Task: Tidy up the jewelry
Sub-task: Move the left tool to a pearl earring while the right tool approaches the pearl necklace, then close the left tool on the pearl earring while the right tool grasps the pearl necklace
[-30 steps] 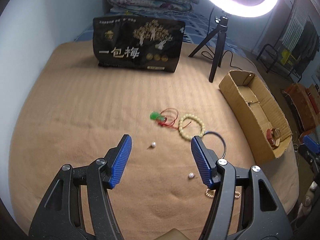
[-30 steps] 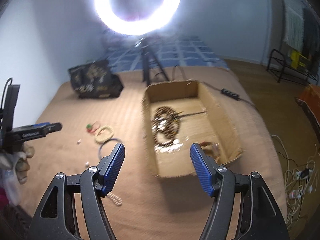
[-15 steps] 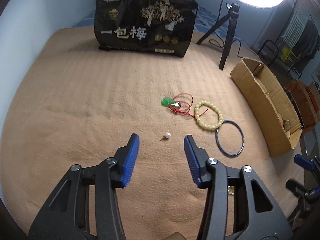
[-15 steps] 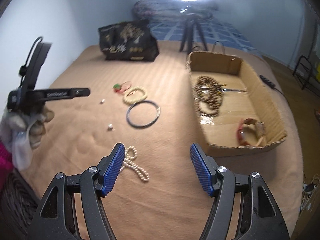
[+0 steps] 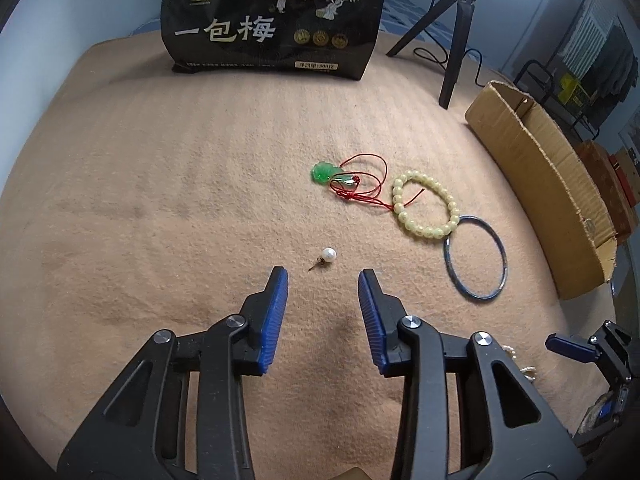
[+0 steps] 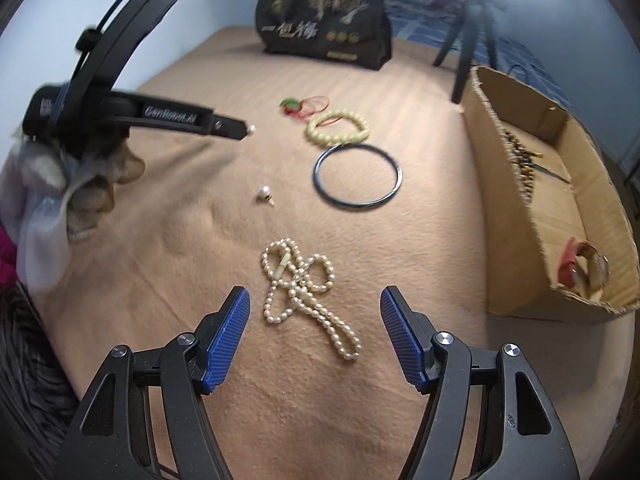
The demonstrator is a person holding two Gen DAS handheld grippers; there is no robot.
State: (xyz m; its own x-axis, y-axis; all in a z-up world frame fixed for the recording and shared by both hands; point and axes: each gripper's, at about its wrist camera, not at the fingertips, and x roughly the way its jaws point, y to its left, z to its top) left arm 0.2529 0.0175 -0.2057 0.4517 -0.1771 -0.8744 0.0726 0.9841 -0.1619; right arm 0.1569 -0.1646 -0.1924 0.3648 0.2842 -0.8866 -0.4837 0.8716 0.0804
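Note:
My left gripper (image 5: 323,276) is open, just short of a pearl earring (image 5: 327,257) on the tan blanket. Beyond lie a green pendant on red cord (image 5: 334,176), a pale bead bracelet (image 5: 424,210) and a dark blue bangle (image 5: 476,258). My right gripper (image 6: 315,300) is open, its fingers either side of a pearl necklace (image 6: 304,292). A second pearl earring (image 6: 265,193) lies farther ahead. The cardboard box (image 6: 520,216) on the right holds brown beads (image 6: 520,164) and a red-strapped watch (image 6: 582,270).
A black snack bag (image 5: 272,20) stands at the back. A ring-light tripod (image 5: 456,40) stands beside the box (image 5: 540,184). The left gripper (image 6: 132,112) and gloved hand show at left in the right wrist view. The blanket's edge drops off at left.
My left gripper has moved forward and narrowed around the pearl earring. My right gripper has swung from over the box down to the pearl necklace.

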